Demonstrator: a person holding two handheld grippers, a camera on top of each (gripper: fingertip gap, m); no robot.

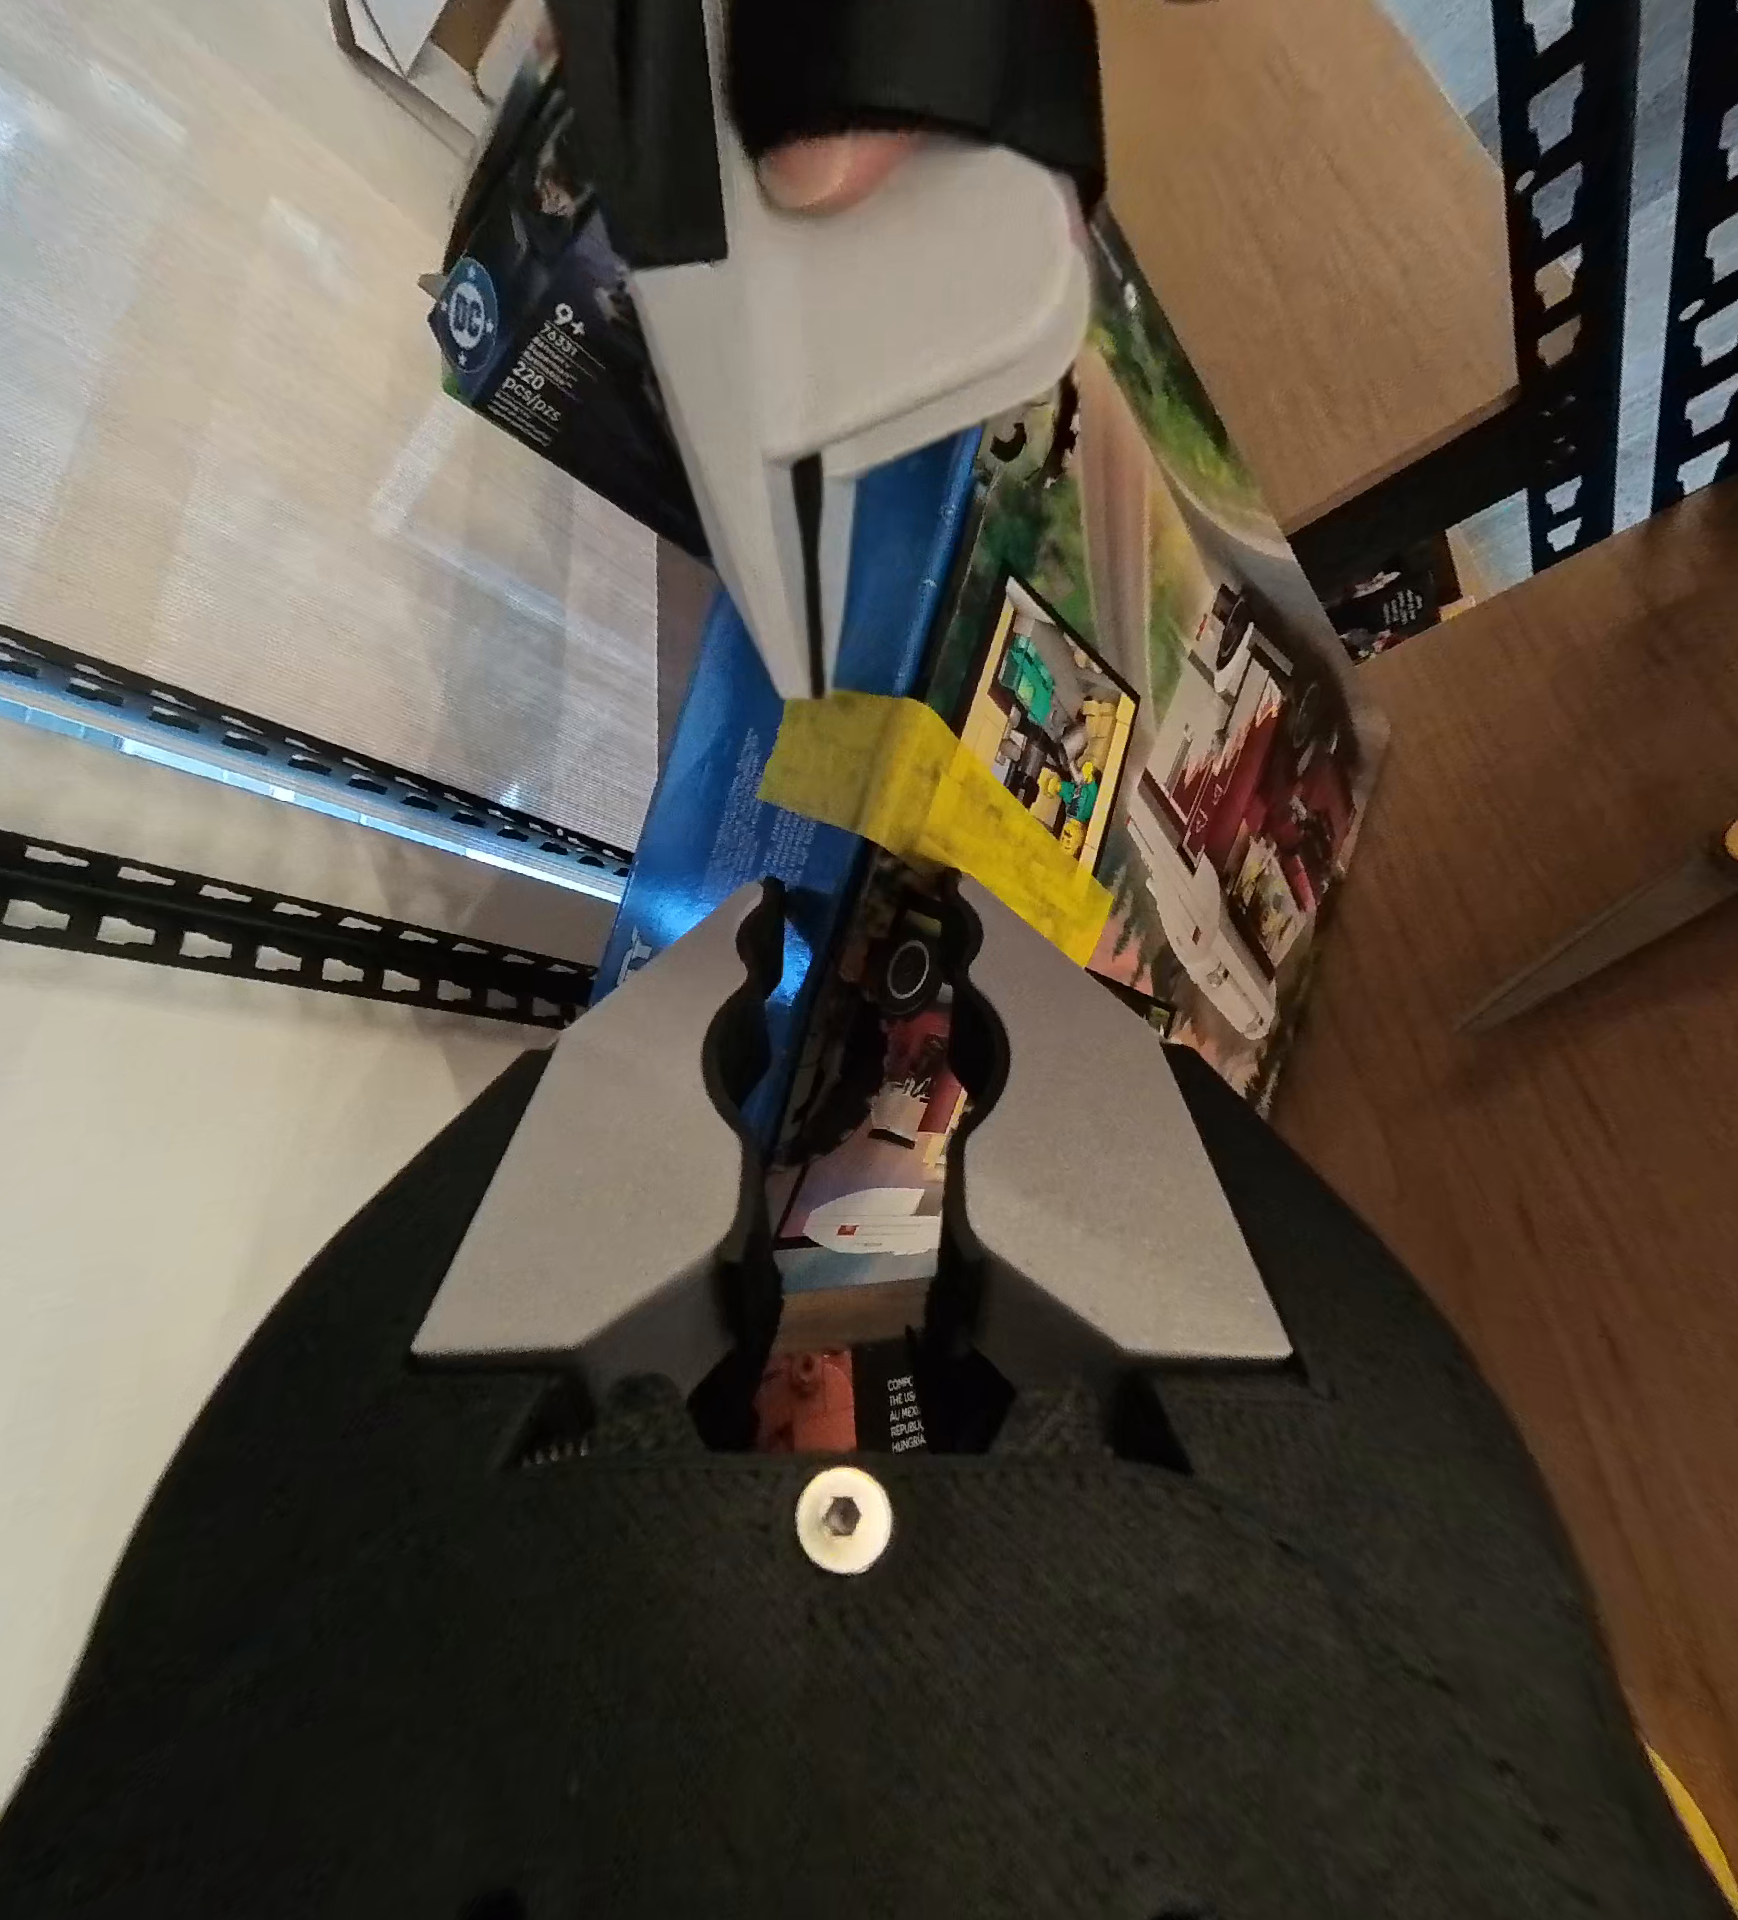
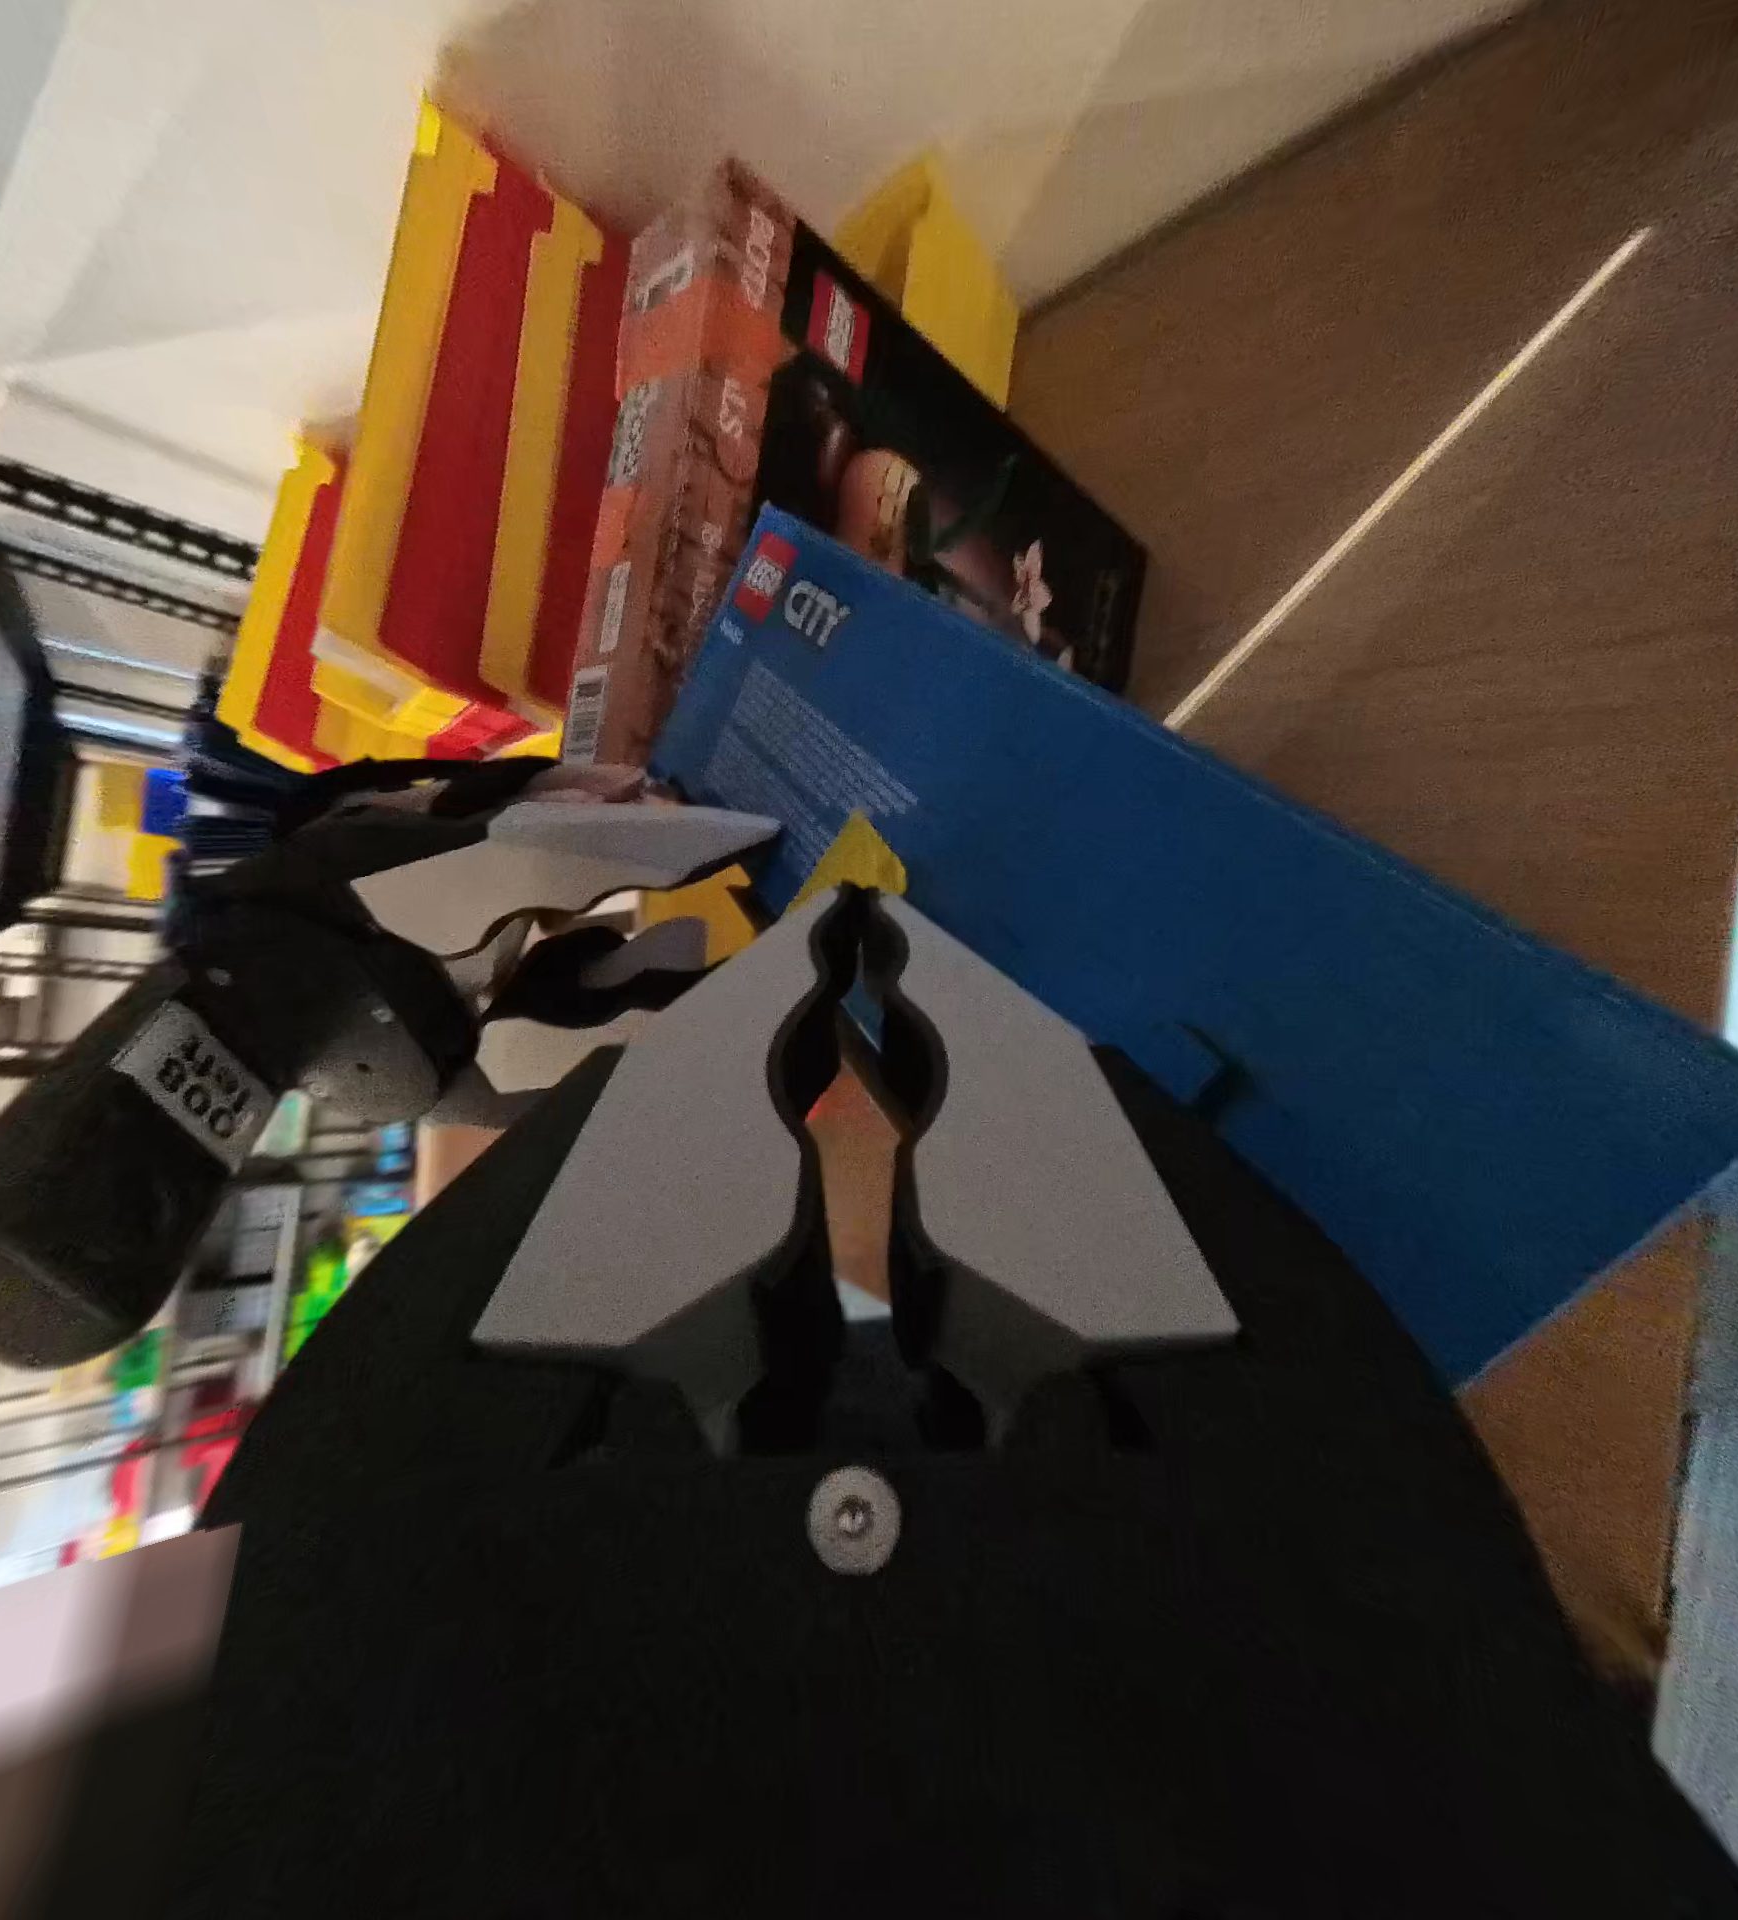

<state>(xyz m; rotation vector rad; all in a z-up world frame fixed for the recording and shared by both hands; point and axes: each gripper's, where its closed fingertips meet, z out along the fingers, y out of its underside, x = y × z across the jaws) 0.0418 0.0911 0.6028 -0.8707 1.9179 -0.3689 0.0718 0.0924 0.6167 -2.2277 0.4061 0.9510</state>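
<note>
Fingers of the left gripper [image 1: 860, 914] pinch the blue box [image 1: 740, 790] at its yellow tape [image 1: 886, 779]; right gripper [image 2: 857, 896] fingers are pressed together at the same taped edge, on the wooden shelf [image 2: 1467, 416].

Your left gripper [image 1: 860, 899] and right gripper [image 2: 857, 899] match: matte grey wedge-shaped fingers with wavy black inner pads, textured black printed bodies, each with one silver hex-socket screw [image 1: 843, 1521].
</note>
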